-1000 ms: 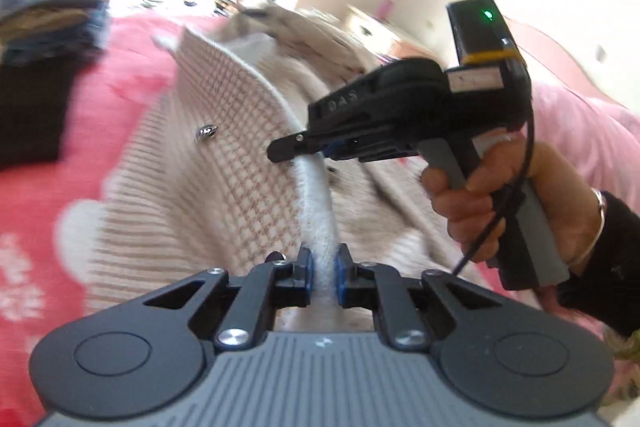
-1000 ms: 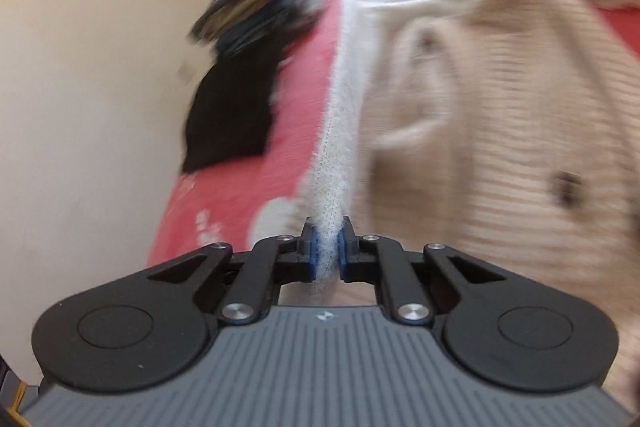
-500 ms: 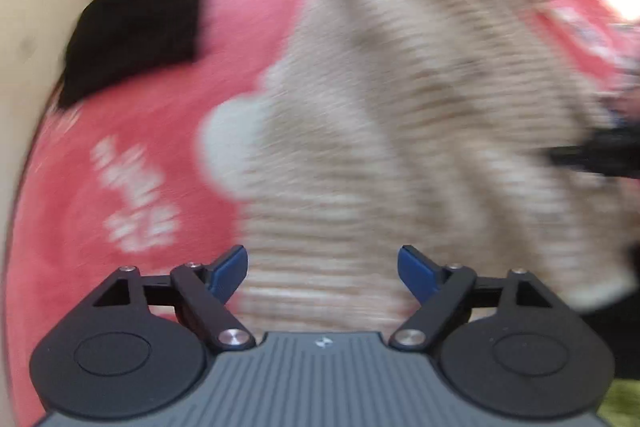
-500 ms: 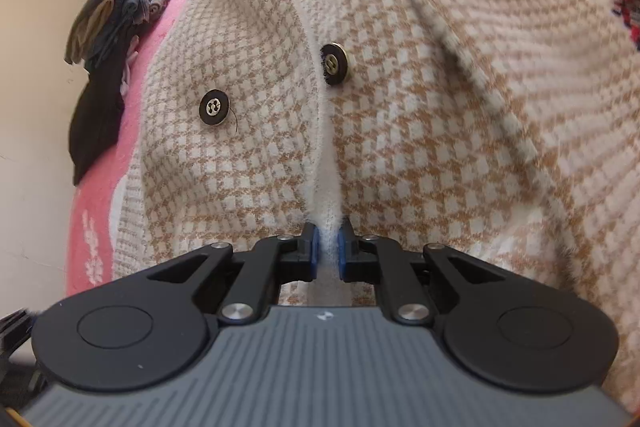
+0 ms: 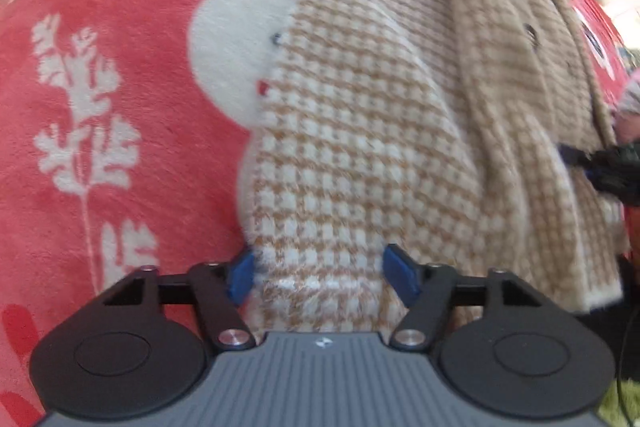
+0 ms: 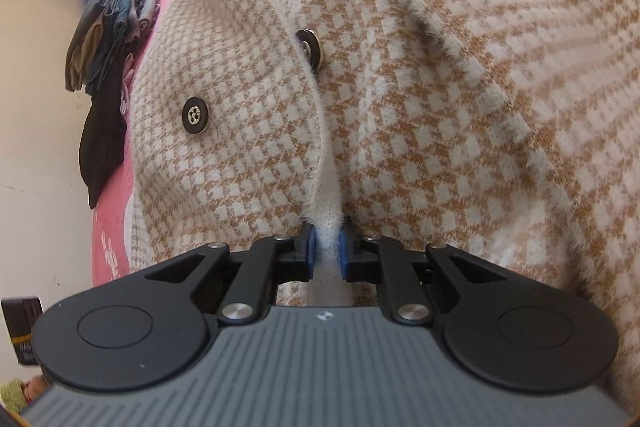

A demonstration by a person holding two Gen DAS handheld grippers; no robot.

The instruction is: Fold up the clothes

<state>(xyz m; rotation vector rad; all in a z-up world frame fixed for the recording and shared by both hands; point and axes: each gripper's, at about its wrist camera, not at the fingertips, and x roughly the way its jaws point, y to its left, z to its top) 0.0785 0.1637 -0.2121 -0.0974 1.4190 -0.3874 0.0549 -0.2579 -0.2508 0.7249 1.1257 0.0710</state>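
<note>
A pile of dark and blue folded clothes (image 6: 116,27) sits far left on the red fleece blanket with white leaf print (image 5: 120,99). The fuzzy tan-and-cream houndstooth cardigan (image 5: 360,147), black-buttoned, lies across it. The left gripper (image 5: 320,277) is closing around its near hem; the right gripper (image 6: 327,251) pinches its white placket.

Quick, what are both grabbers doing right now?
Left gripper: closing around the tan-and-white checked knit cardigan, not yet pinching.
Right gripper: shut on the cardigan's white edge.

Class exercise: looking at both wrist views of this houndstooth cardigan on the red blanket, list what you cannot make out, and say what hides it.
- Cardigan hem, left wrist view: hidden behind the left gripper, whose jaws are closing.
- Right gripper, left wrist view: cut off by the edge, blurred.
- Clothes pile, right wrist view: too small and bunched to name items.
- Second button, right wrist view: half tucked under the placket.
</note>
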